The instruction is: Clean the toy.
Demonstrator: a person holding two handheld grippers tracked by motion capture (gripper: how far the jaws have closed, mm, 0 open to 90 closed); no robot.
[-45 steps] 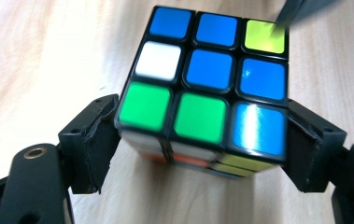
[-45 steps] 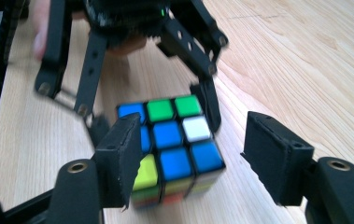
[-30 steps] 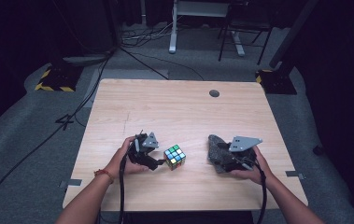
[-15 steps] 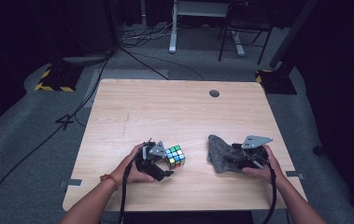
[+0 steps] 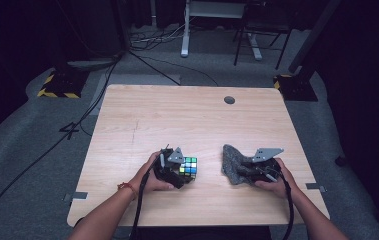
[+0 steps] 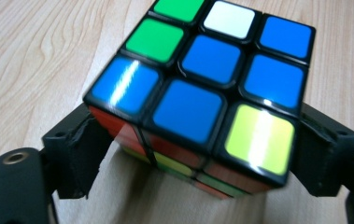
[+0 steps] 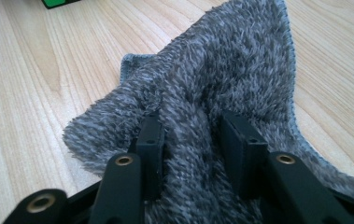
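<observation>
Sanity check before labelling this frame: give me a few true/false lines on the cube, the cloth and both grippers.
1. The left gripper has the cube between its jaws. True.
2. The cube's top face is all one colour. False: it mixes blue, green, white and yellow-green.
3. The right gripper pinches a fold of the grey cloth. True; its jaws have just been closing, with the cloth bunched between them.
4. The cloth is draped over the cube. False: in the high view they lie apart on the table.
5. The cloth is red. False: grey.
</observation>
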